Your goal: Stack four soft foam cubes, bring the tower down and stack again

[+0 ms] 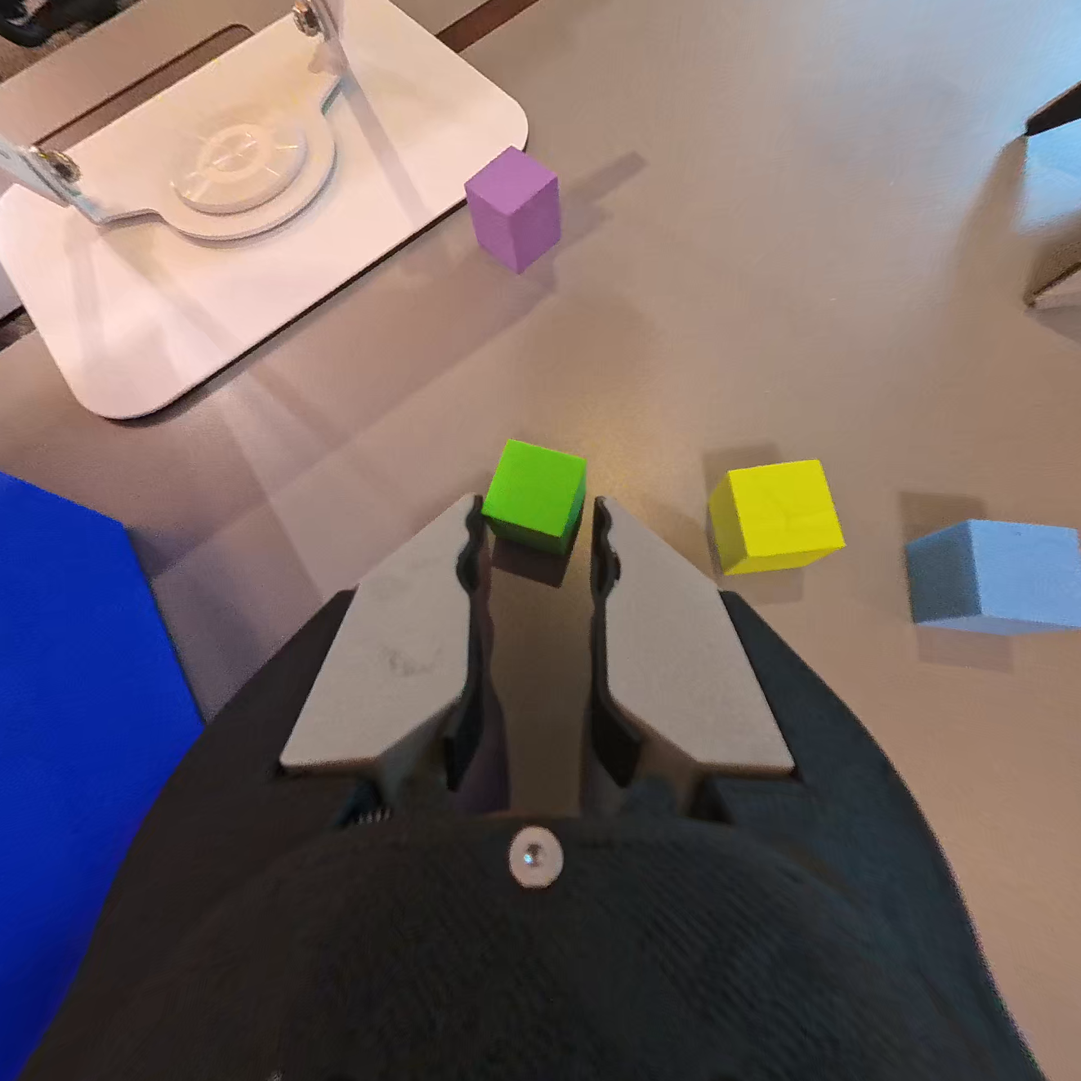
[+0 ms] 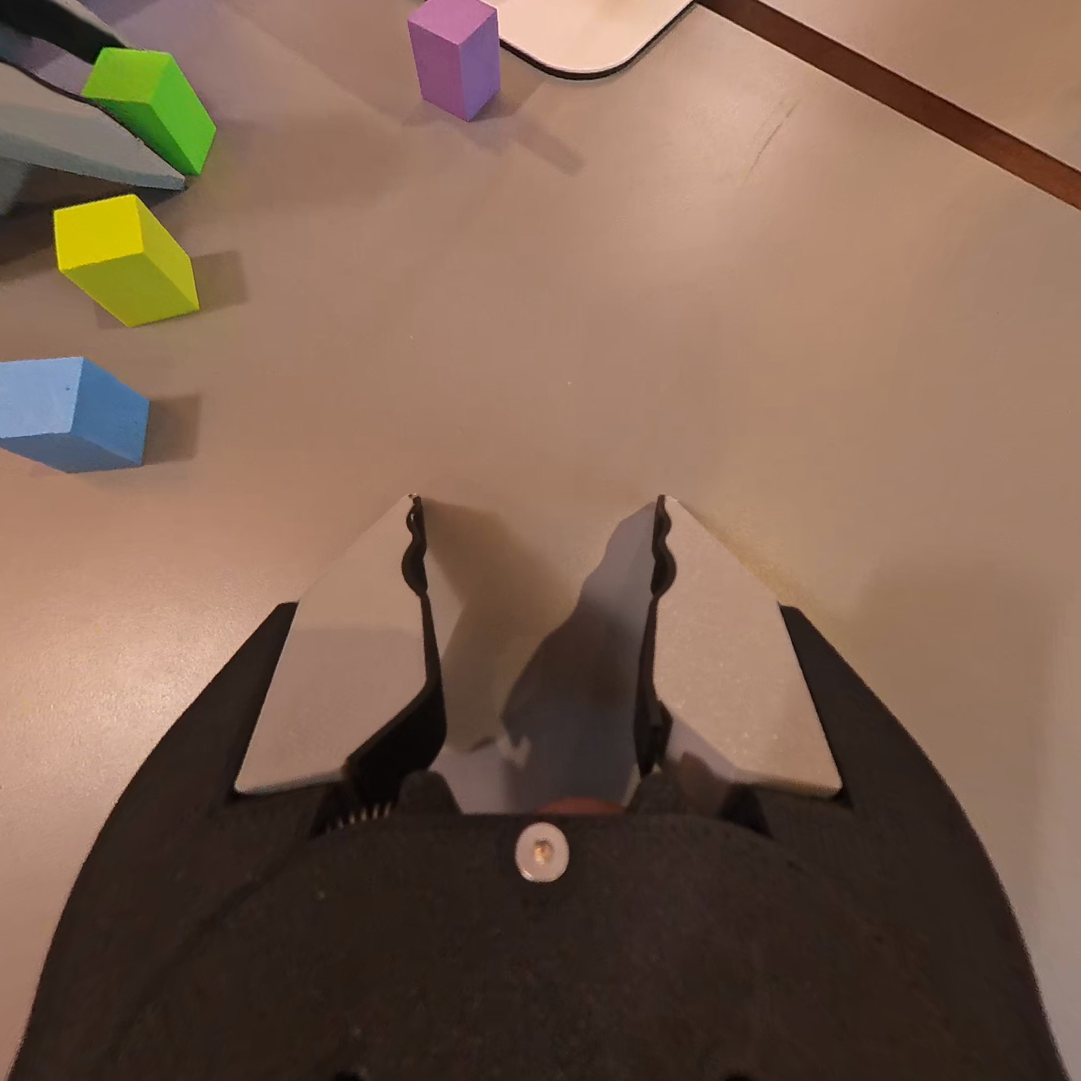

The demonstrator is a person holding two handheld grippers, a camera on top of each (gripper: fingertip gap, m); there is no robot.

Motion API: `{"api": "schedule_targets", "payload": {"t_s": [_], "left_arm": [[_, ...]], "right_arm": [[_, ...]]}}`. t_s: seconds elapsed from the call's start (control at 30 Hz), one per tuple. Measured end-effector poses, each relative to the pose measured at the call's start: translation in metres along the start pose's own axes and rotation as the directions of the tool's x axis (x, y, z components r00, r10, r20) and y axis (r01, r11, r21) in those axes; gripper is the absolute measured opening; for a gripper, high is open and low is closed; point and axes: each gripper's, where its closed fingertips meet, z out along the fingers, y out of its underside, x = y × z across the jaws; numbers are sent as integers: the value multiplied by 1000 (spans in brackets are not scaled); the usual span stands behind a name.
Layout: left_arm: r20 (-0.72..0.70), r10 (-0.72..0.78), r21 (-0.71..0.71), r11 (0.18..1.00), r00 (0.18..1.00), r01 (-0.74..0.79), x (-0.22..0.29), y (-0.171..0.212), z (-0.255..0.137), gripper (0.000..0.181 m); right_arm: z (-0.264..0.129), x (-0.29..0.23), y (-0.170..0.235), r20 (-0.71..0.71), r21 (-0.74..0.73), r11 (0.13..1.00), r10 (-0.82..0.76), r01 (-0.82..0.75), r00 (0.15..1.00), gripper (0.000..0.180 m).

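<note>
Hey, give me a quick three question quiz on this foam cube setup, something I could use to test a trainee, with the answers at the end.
1. True or false: two of the four cubes are already stacked.
2. Which cube sits at the left gripper's fingertips? A purple, B green, C yellow, D light blue.
3. Fill in: the right gripper is open over bare ____.

Key
1. False. The purple cube, green cube, yellow cube and light blue cube each sit apart on the table.
2. B. The green cube lies at the open fingertips; whether they touch it is unclear.
3. Table; it holds nothing.
</note>
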Motion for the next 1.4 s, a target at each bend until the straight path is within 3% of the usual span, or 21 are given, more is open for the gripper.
{"api": "schedule_targets", "payload": {"t_s": [0.4,0.63,0.87,1.1,1.4], "left_arm": [[65,174,13,984,983,-175,13,2,-9,27],[-157,187,21,982,970,-186,42,23,-39,27],[-295,341,157,939,893,-307,100,-2,-84,27],[-438,415,119,906,798,-406,129,24,-89,27],[-420,420,-1,886,804,-463,133,44,-66,27]], "right_arm": [[0,-2,0,9,0,1000,-8,8,1000,77],[-1,-5,0,22,2,1000,-23,23,999,73],[-1,-4,0,27,4,1000,-26,26,999,69],[-1,-5,-1,28,5,1000,-29,28,999,68],[-1,-5,-1,29,5,1000,-31,31,999,67]]}}
